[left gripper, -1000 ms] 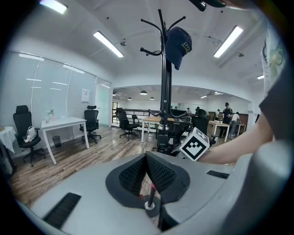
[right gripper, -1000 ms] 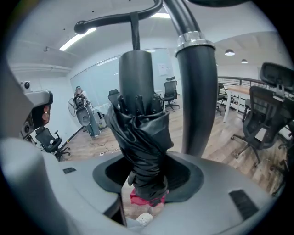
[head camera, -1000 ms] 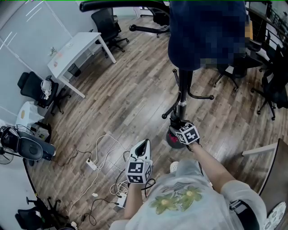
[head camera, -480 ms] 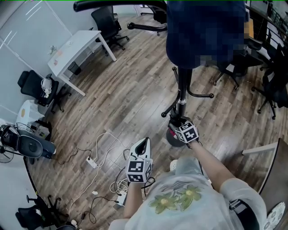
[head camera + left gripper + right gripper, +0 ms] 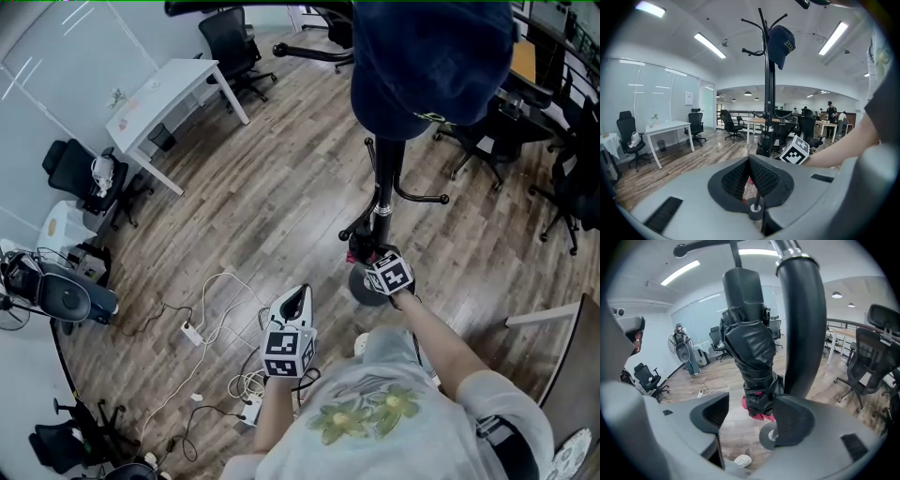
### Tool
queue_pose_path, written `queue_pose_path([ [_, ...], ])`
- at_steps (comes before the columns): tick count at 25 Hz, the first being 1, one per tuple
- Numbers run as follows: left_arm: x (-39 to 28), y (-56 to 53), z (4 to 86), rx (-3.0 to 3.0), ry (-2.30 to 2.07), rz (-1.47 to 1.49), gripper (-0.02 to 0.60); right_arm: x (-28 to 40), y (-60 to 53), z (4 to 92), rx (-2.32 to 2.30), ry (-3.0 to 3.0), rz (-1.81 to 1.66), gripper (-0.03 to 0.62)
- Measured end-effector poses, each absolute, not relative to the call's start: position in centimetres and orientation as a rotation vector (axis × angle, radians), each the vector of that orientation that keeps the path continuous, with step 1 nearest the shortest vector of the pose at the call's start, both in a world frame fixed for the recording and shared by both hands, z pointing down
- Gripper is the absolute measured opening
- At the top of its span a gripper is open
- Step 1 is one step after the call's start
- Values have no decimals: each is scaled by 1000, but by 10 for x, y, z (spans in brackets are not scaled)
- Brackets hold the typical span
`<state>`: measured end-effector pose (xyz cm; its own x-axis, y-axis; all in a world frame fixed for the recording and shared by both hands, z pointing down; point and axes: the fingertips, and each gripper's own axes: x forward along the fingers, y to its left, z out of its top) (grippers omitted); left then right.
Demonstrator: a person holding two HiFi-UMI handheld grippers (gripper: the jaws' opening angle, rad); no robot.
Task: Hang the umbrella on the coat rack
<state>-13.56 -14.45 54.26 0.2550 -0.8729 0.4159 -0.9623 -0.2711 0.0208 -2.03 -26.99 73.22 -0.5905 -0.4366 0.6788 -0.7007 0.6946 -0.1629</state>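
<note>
One coat rack (image 5: 382,187): black, stood on the wooden floor, its thick pole just right of the umbrella in the right gripper view.
Umbrella (image 5: 750,348): folded, black, with a pink-red lower end; it hung upright, close beside the pole and clear of the floor. Its top ran up toward a hook arm, and the catch there could not be made out.
Umbrella handling: probably light, with a slick, soft canopy over stiff ribs, so it would likely slide in a loose pinch and swing if nudged. The firm wrapped middle or the handle end looked the safest place to take hold, not the loose cloth.
Right tongs (image 5: 750,406): spread wide and opening, with the umbrella's lower end between the jaws and neither pad pressing on it. Judged as letting go after hanging.
Left tongs (image 5: 749,161): pressed together, nothing between them, held well apart from the rack.
</note>
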Motion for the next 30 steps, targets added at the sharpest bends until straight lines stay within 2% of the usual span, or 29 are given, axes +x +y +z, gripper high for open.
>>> queue_pose_path([
  [7,-131,-146,548,2251,-1689,495,2,-16,-266,718,876,-2318,557,316],
  [16,-106,-152,541,2267,-1681,466,2,-4,-251,650,903,-2477,526,316],
  [22,-87,-154,530,2262,-1711,419,2,0,-231,603,834,-2591,449,242],
  [27,-75,-153,520,2246,-1735,394,2,1,-215,559,779,-2725,454,121],
  [30,-68,-155,514,2240,-1745,374,2,4,-208,536,766,-2781,419,75],
])
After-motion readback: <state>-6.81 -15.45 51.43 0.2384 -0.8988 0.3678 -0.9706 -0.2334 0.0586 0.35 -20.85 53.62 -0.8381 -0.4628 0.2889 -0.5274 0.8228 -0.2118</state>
